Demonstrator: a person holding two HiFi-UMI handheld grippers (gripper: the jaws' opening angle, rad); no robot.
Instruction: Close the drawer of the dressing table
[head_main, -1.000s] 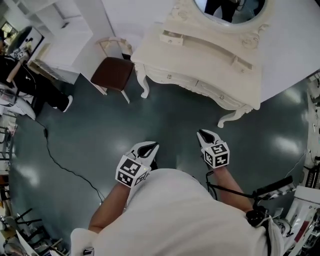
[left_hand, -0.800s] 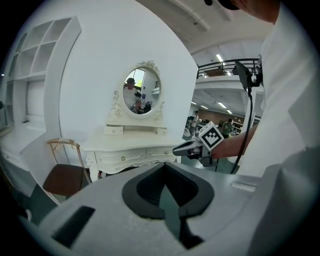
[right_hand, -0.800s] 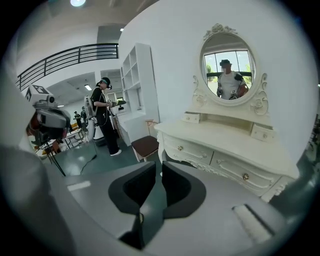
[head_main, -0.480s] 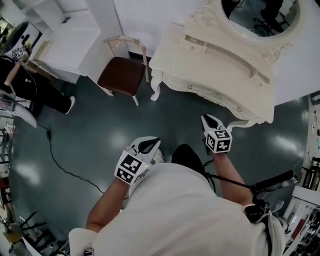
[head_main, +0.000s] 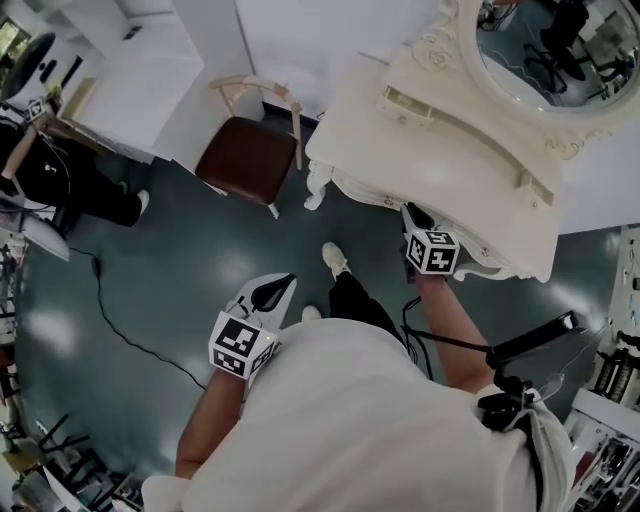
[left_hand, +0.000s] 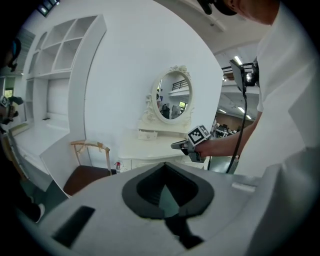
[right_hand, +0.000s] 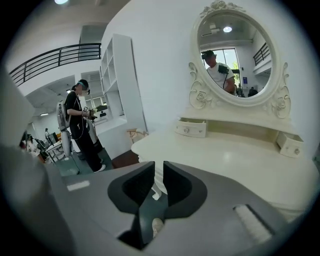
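The cream dressing table (head_main: 450, 180) with an oval mirror (head_main: 560, 50) stands at the upper right. On its top, the small left drawer (head_main: 403, 102) sticks out a little; it also shows in the right gripper view (right_hand: 191, 128) and the left gripper view (left_hand: 148, 134). My right gripper (head_main: 413, 212) is at the table's front edge, short of the drawer. Its jaws (right_hand: 159, 167) are opening, with a narrow gap and nothing between them. My left gripper (head_main: 283, 283) hangs over the floor, left of the table, and its tips (left_hand: 165, 164) meet, holding nothing.
A chair with a brown seat (head_main: 245, 150) stands left of the table. White shelving (head_main: 130, 60) lines the back wall. A person (head_main: 50, 170) stands at far left. A black cable (head_main: 120, 320) runs over the floor. Equipment on a stand (head_main: 530, 340) is at right.
Both grippers have moved toward the dressing table. The right one has come from over the floor up to the table's front edge. The table and chair now sit nearer in the head view.
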